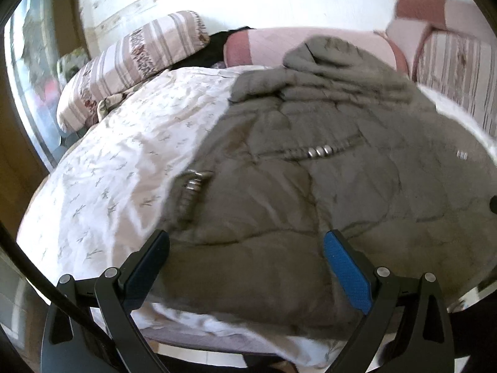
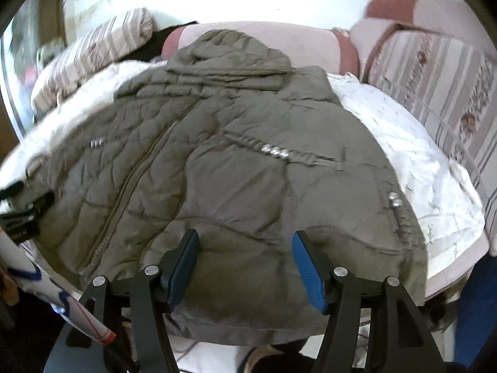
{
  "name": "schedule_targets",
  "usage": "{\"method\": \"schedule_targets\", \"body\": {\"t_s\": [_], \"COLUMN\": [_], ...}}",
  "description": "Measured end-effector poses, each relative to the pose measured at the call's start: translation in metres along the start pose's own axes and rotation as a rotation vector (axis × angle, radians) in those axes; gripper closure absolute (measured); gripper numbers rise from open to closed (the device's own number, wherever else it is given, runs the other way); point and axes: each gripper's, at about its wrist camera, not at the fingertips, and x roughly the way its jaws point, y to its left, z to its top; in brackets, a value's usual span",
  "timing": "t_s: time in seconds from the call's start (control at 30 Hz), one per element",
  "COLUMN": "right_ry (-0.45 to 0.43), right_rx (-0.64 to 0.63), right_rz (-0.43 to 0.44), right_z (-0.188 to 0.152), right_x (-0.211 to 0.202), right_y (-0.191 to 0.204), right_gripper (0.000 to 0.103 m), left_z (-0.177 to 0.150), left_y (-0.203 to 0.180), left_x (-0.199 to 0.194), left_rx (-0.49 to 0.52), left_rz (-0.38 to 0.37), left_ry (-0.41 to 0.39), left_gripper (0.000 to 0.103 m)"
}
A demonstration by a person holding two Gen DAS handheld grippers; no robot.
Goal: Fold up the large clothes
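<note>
An olive-grey quilted puffer jacket (image 1: 310, 168) lies spread flat, front up, on a white bed sheet (image 1: 118, 161), hood toward the far pillows. It also shows in the right wrist view (image 2: 236, 168), with its centre zipper running diagonally. My left gripper (image 1: 247, 242) is open and empty above the jacket's bottom hem on its left side. My right gripper (image 2: 247, 242) is open and empty above the hem on the right side. The left gripper's body (image 2: 21, 214) shows at the far left of the right wrist view.
Striped floral pillows sit at the far left (image 1: 133, 62) and along the right side (image 2: 435, 93). A pink bolster (image 2: 264, 43) lies behind the hood. The bed's front edge (image 1: 217, 342) is just below the grippers.
</note>
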Motion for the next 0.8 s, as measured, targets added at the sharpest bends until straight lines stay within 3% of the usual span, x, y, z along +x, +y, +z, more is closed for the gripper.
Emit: {"method": "schedule_targets", "body": {"t_s": [0.13,0.23,0.33,0.43,0.57,0.8], "right_ry": [-0.062,-0.096,-0.079,-0.028,0.018,0.075], "right_rx": [0.114,0.216,0.358,0.536,0.714,0.712], "right_rz": [-0.004,-0.033,-0.028,0.058,0.159,0.261], "right_z": [0.012,0.019,0.017,0.007,-0.005,-0.007], "right_x": [-0.020,-0.029,-0.026,-0.009,0.010,0.028], "right_y": [-0.043,-0.087,-0.136,-0.180,-0.210,-0.197], "right_gripper": [0.036,0.036,0.036,0.037,0.037,0.038], "left_z": [0.010,0.012,0.006,-0.001,0.002,-0.003], "left_y": [0.042,0.090,0.134,0.153,0.144,0.099], "left_x": [-0.002,0.010,0.033,0.050,0.052,0.042], "left_rx": [-0.093,-0.243,-0.461,-0.573,-0.555,-0.456], "left_rz": [-0.008,-0.016,-0.156,-0.246,-0.308,-0.363], "left_ry": [0.019,0.067,0.173,0.216,0.194,0.186], "left_gripper": [0.004,0.004,0.009,0.016,0.016,0.016]}}
